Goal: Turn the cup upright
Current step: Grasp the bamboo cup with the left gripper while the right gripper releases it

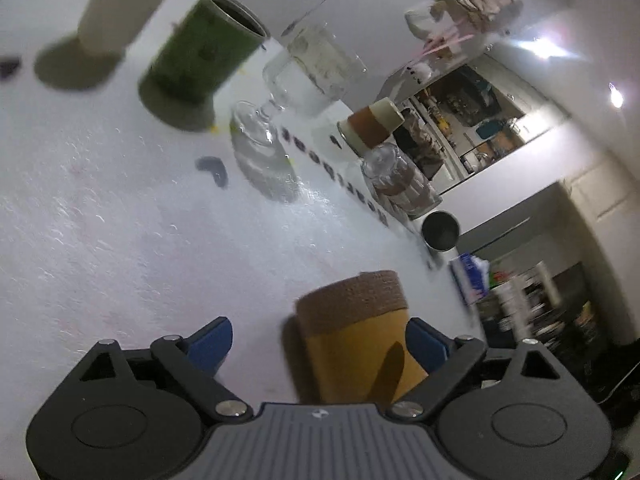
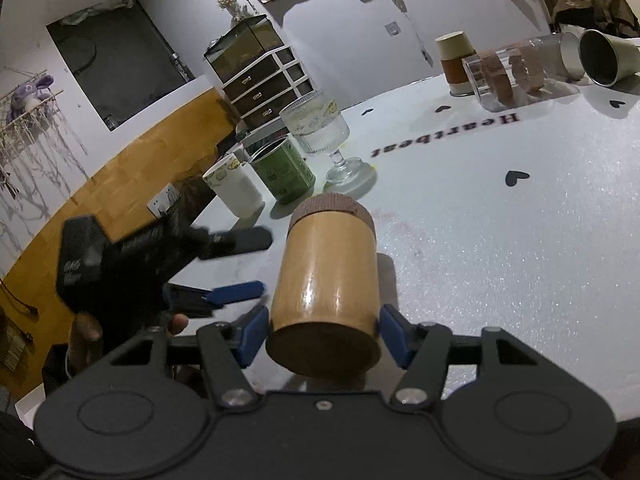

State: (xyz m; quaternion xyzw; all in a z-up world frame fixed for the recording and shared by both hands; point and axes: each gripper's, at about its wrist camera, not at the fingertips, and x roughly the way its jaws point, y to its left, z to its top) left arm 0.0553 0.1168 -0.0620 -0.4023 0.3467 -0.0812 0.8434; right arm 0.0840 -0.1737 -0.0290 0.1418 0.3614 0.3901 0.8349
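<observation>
One wooden cup (image 2: pixel 326 276), cork band away from me, is clamped at its base end between my right claw (image 2: pixel 322 334) pads, tilted over the white table (image 2: pixel 500 240). Beyond the cup: one green tin (image 2: pixel 282 170), one white mug (image 2: pixel 236 190), one stemmed glass (image 2: pixel 320 136). My left claw (image 1: pixel 318 346) hangs wide, beside the cup.

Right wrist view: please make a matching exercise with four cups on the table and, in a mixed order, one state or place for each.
Things:
1. wooden cup
2. green cup
3. glass goblet
4. steel cup

States:
A. lies on its side at the far edge
B. stands upright, clear, on a stem
C. between the pads of the right hand-held gripper
D. stands between the white cup and the goblet

Pairs: 1-C, 2-D, 3-B, 4-A
</observation>
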